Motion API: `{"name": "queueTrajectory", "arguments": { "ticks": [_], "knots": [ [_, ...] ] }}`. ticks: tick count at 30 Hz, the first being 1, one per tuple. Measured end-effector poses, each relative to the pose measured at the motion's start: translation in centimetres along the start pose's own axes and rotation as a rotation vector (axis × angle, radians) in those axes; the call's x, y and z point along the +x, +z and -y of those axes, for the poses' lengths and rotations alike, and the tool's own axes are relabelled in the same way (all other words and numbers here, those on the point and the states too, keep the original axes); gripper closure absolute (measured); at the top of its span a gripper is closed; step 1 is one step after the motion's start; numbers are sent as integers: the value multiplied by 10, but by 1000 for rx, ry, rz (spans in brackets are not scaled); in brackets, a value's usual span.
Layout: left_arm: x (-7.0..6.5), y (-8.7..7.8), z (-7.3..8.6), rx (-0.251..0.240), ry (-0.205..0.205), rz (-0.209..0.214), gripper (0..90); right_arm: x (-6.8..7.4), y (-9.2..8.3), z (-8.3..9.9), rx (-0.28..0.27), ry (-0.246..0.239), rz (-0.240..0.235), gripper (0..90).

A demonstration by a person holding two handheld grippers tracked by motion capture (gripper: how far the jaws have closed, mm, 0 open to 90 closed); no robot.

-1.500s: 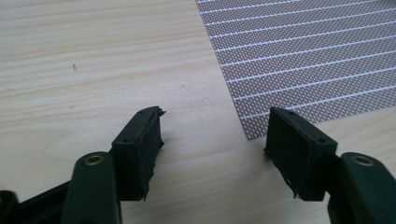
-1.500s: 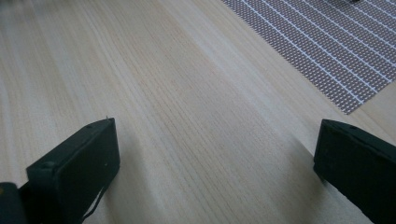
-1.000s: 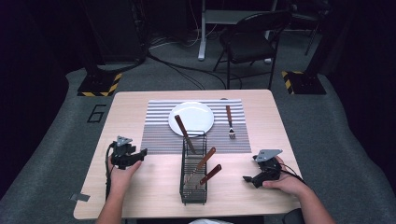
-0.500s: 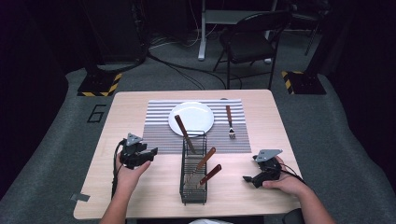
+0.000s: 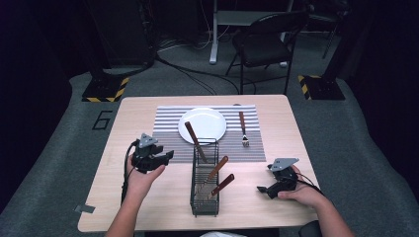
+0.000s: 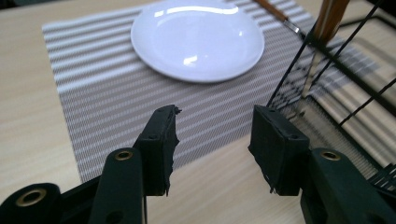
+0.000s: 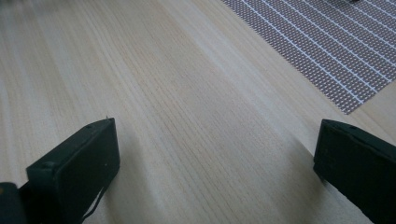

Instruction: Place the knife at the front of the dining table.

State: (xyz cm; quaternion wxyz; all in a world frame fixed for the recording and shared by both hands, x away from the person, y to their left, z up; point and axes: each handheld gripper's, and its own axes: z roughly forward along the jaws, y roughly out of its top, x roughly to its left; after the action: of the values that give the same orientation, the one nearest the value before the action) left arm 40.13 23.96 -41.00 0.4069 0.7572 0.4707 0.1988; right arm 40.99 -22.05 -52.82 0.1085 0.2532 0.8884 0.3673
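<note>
Movement belongs to the left gripper, which has risen from the table toward the wire caddy and its wooden-handled utensils, jaws half-spread, just narrowing on nothing (right gripper rests wide open), so a pick looks imminent.

A wire caddy stood near the tabletop's front edge, holding three wooden-handled utensils. The left gripper, jaws apart and lately closing on nothing, hung just left of it. The right gripper rested toward the front right corner.
</note>
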Motion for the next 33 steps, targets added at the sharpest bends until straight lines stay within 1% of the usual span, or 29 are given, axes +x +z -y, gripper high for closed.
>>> {"name": "queueTrajectory", "arguments": {
  "ticks": [3,5,6,7,8,9,11,12,15,16,17,19,21,25,27,30,33],
  "knots": [
    [-1,-6,-17,-16,6,10,509,0,0,0,0,3,2,0],
    [-1,-8,-29,-25,10,27,510,0,0,0,2,2,0,0],
    [-1,-9,-33,-28,11,33,512,1,0,0,4,10,0,0],
    [-1,-10,-37,-32,14,32,512,1,0,0,1,8,1,0],
    [-2,-12,-42,-40,14,43,512,1,0,0,3,10,0,0],
    [-2,-12,-42,-40,14,43,512,1,0,0,3,10,0,0],
    [-3,-13,-48,-48,11,73,512,1,0,0,3,8,0,0],
    [-4,-13,-49,-56,0,85,512,1,0,0,3,8,0,0],
    [-6,-10,-50,-59,-7,122,512,0,0,0,0,4,1,0],
    [-8,-9,-50,-51,-6,133,522,1,0,0,2,11,1,0],
    [-10,-6,-50,-50,-3,138,522,1,0,0,2,11,1,0],
    [-12,-1,-48,-45,0,153,557,1,0,0,4,10,0,0],
    [-17,4,-47,-46,1,162,573,1,0,0,1,8,2,0],
    [-26,14,-45,-38,30,180,617,1,0,0,4,11,0,0],
    [-28,18,-45,-32,33,189,620,1,0,0,3,11,0,0],
    [-30,25,-44,-27,29,194,627,1,0,0,3,11,0,0],
    [-32,33,-42,-23,35,200,644,1,0,0,4,11,0,0]
  ]
}}
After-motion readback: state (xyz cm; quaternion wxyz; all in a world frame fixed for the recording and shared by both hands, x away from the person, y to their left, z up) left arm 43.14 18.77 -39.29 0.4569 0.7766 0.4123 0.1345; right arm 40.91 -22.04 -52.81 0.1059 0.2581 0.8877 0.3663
